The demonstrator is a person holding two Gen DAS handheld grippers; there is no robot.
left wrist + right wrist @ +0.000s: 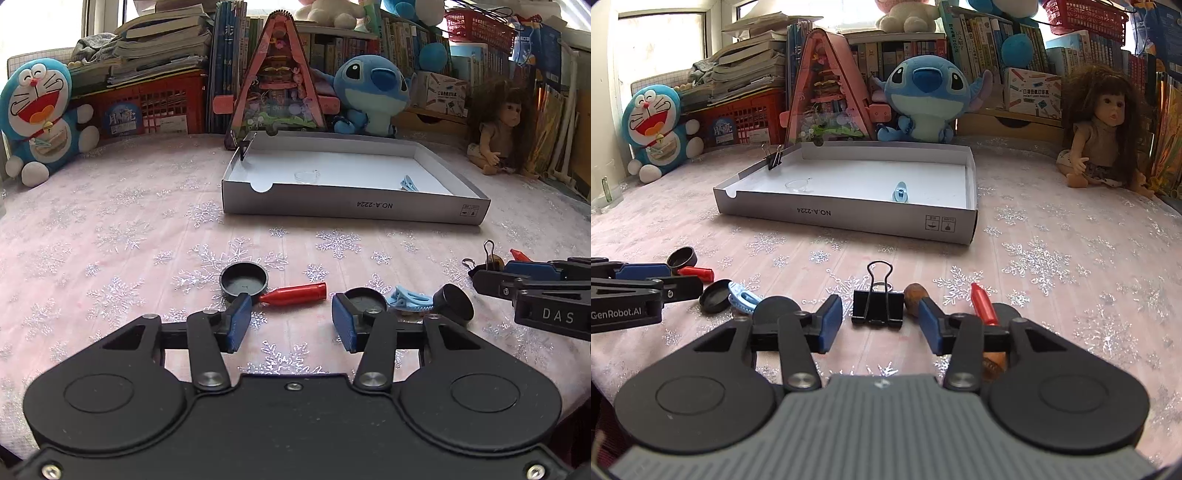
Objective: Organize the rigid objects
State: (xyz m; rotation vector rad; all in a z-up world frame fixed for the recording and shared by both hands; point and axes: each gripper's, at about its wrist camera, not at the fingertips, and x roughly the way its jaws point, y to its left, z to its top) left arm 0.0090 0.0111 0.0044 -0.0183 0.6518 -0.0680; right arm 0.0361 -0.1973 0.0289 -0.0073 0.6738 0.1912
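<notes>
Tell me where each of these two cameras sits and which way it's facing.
Left wrist: sits on the left gripper, looking forward and down over the tablecloth toward the white box; its own blue fingers show, and the right gripper enters at the right edge.
Right wrist: sits on the right gripper, facing a black binder clip lying between its open fingers; the left gripper enters at the left edge.
Shared: the box and the blue plush toy behind it.

Bright window (661, 48), crammed bookshelves (960, 48), pink snowflake tablecloth (110, 240), plush toys (925, 99)
</notes>
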